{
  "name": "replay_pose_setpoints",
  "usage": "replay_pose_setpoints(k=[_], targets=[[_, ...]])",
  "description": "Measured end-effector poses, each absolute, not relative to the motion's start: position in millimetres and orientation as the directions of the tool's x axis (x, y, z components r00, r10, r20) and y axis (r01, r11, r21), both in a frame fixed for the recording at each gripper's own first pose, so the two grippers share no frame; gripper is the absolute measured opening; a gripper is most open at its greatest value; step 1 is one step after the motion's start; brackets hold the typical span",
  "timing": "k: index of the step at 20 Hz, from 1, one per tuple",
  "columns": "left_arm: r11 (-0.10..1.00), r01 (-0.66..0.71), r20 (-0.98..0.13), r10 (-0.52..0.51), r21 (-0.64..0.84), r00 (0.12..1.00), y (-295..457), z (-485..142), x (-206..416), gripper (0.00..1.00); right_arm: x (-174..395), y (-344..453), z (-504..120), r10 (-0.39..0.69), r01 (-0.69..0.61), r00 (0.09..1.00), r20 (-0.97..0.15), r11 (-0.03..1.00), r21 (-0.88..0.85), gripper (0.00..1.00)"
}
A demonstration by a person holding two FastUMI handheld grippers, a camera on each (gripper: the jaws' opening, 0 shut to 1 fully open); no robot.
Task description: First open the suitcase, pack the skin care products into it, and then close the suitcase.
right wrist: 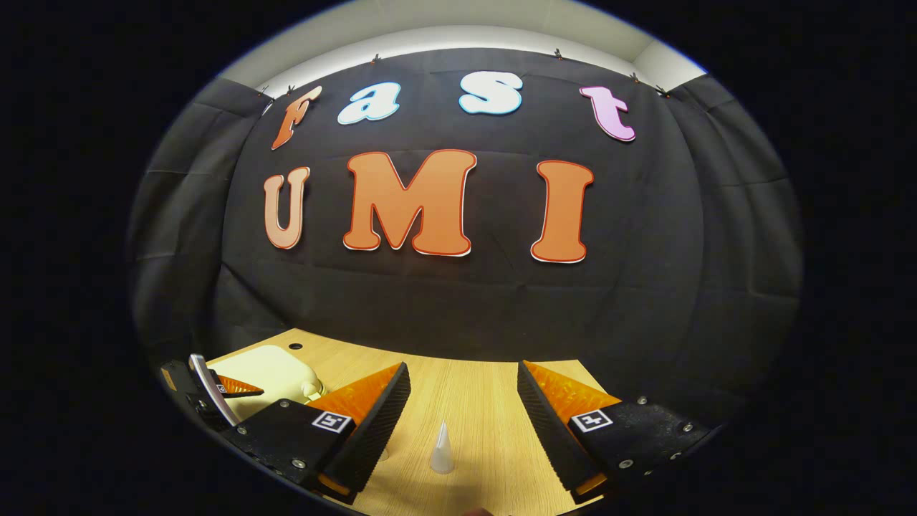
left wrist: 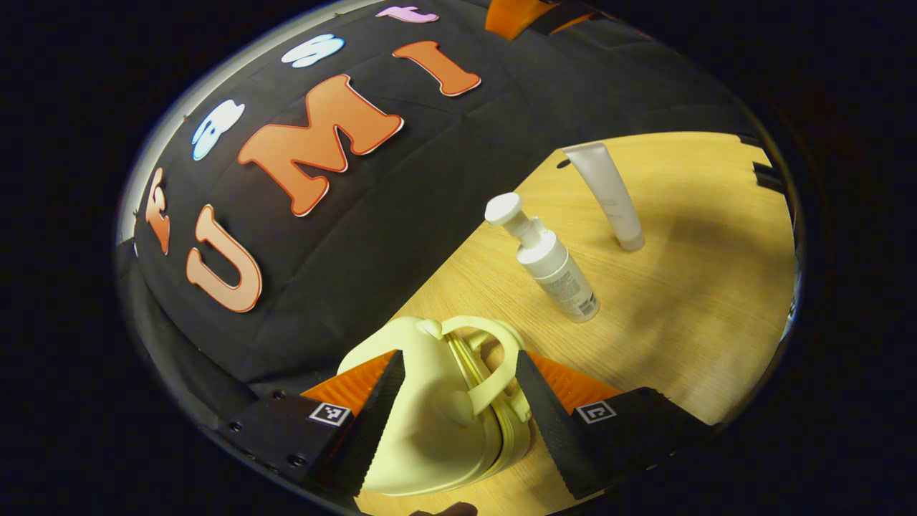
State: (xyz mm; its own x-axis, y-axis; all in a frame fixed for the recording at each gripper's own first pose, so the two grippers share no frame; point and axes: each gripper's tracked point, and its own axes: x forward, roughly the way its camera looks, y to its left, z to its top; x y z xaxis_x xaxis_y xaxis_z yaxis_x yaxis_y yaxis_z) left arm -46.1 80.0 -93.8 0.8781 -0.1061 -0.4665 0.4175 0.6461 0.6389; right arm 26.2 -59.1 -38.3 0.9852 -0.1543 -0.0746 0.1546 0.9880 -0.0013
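My left gripper view sits tilted, close above the pale yellow hard-shell suitcase (left wrist: 437, 423). My right gripper view faces level, farther off; both views share that suitcase (right wrist: 269, 376).

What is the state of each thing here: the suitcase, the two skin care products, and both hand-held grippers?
suitcase: closed, lying on the table, handle between the left fingers
pump bottle: upright on the table, not packed
tube: standing on its cap, not packed
left hand-held gripper: open around the suitcase's handle end
right hand-held gripper: open, holding nothing
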Motion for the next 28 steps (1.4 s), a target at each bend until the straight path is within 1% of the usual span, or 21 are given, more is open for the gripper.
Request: replay_pose_setpoints(k=[4,6,9,11,12,14,15,16,17,19,20,21,22,28], targets=[[0.584,0.445,-0.508,-0.063,0.679,0.859,93.9,-94.2,-49.2,0.97,27.0,-64.5,-42.3,-0.166,0.167,0.983,-0.081,0.986,0.007,0.96],[0.547,0.470,-0.528,-0.058,0.693,0.847,93.1,-100.3,-50.1,0.96,26.4,-66.8,-44.5,-0.171,0.173,0.982,-0.084,0.985,0.010,0.96],[0.437,0.485,-0.517,-0.052,0.757,0.854,87.9,-108.7,-42.0,0.88,25.7,-68.1,-48.0,-0.178,0.179,0.980,-0.093,0.984,0.009,0.96],[0.364,0.501,-0.528,-0.029,0.785,0.849,89.1,-114.0,-39.9,0.86,25.6,-70.0,-48.4,-0.184,0.185,0.978,-0.095,0.983,0.007,0.96],[0.362,0.499,-0.522,-0.038,0.788,0.852,86.6,-115.5,-35.4,0.78,25.1,-70.8,-47.4,-0.187,0.189,0.978,-0.093,0.982,0.007,0.96],[0.356,0.493,-0.512,-0.047,0.794,0.858,85.7,-117.9,-29.7,0.78,23.0,-72.9,-48.3,-0.196,0.197,0.976,-0.093,0.980,0.002,0.96],[0.354,0.499,-0.517,-0.051,0.791,0.855,87.2,-119.0,-31.0,0.74,22.9,-72.2,-48.8,-0.197,0.198,0.976,-0.095,0.980,0.003,0.96],[0.353,0.503,-0.521,-0.052,0.789,0.852,87.2,-119.9,-30.2,0.58,22.5,-71.5,-49.7,-0.198,0.199,0.975,-0.098,0.980,0.003,0.96],[0.357,0.508,-0.523,-0.061,0.784,0.850,86.2,-118.3,-34.6,0.59,22.2,-70.7,-50.0,-0.199,0.200,0.975,-0.098,0.980,0.004,0.96],[0.375,0.503,-0.518,-0.068,0.778,0.853,86.6,-115.9,-32.9,0.18,22.8,-67.6,-50.0,-0.198,0.199,0.975,-0.100,0.980,0.001,0.96],[0.400,0.490,-0.504,-0.078,0.774,0.860,84.2,-103.8,-41.6,0.18,23.0,-65.7,-50.4,-0.195,0.196,0.976,-0.102,0.981,-0.001,0.96],[0.418,0.471,-0.485,-0.080,0.777,0.871,87.5,-102.4,-31.8,0.12,23.2,-63.9,-51.5,-0.193,0.194,0.976,-0.104,0.981,-0.003,0.96],[0.448,0.460,-0.474,-0.089,0.767,0.876,90.3,-92.1,-31.1,0.10,23.3,-61.3,-51.5,-0.190,0.190,0.976,-0.107,0.982,-0.005,0.96],[0.689,0.350,-0.413,-0.080,0.635,0.907,119.9,-29.0,-21.3,0.09,35.7,-33.5,-56.2,-0.152,0.153,0.981,-0.122,0.988,-0.003,0.96]])
